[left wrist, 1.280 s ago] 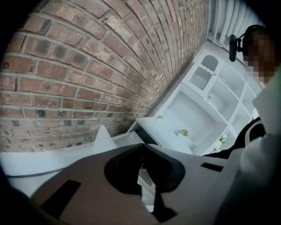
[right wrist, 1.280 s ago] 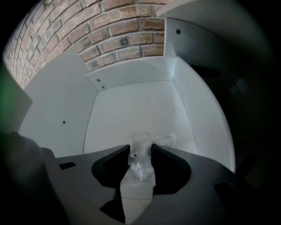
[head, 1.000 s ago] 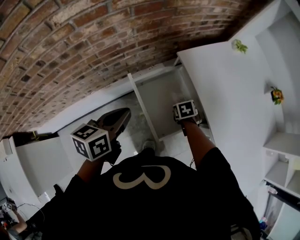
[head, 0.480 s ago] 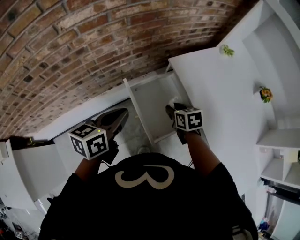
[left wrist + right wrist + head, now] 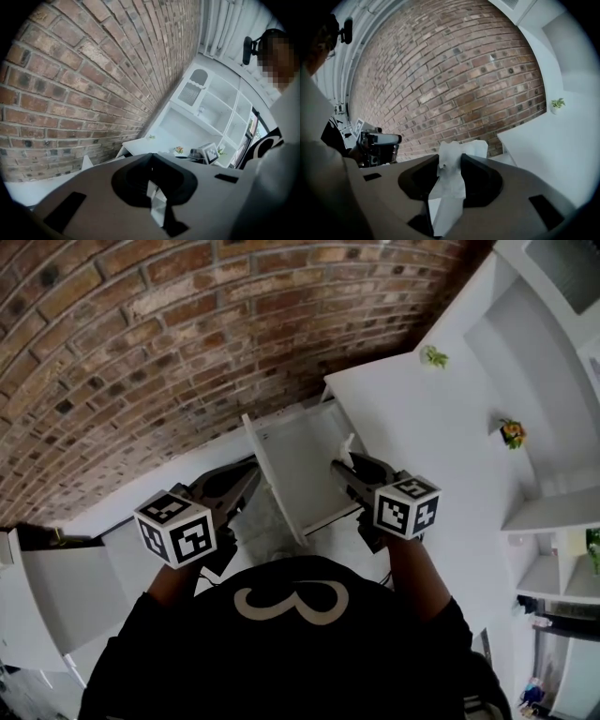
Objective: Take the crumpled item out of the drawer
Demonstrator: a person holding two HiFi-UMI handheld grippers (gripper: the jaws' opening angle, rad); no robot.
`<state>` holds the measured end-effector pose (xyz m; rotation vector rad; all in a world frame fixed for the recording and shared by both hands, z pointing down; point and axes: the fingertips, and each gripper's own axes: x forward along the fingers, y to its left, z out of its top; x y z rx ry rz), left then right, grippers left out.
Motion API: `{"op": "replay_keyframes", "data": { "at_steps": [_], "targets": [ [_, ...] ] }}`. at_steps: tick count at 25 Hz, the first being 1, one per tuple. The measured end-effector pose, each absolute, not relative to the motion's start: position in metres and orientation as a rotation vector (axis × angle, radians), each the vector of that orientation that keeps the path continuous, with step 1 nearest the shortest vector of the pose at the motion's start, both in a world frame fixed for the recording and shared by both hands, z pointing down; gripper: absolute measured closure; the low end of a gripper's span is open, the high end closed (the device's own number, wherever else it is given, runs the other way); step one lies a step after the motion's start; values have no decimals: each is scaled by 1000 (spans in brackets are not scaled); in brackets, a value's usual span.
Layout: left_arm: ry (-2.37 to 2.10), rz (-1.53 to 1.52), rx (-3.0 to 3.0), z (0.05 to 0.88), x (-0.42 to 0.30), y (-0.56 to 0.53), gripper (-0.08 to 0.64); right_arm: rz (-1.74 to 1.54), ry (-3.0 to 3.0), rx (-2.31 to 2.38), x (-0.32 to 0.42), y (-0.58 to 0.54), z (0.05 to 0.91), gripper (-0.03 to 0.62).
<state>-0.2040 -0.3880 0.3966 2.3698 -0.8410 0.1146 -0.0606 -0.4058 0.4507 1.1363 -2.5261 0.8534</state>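
Brick wall (image 5: 141,334) behind open drawer (image 5: 295,460)

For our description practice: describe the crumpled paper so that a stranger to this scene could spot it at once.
Below the brick wall a white drawer stands pulled open. At that drawer's right side, the right gripper is shut on the crumpled paper. It is the only soft, wrinkled white thing among flat, hard white panels.
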Motion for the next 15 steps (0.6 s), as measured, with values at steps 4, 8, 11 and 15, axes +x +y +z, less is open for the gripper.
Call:
{"op": "replay_keyframes", "data": {
  "at_steps": [4, 8, 11, 15],
  "targets": [
    [-819, 68, 2416, 376, -197, -388, 557, 802, -2635, 1117, -65, -394, 410, 449],
    [-768, 36, 2463, 355, -186, -380, 557, 733, -2736, 1094, -71, -381, 373, 449],
    [-740, 20, 2496, 343, -180, -373, 557, 657, -2815, 1080, -71, -372, 348, 449],
    [-746, 3, 2526, 329, -176, -368, 557, 595, -2897, 1077, -64, -359, 327, 449]
  ]
}}
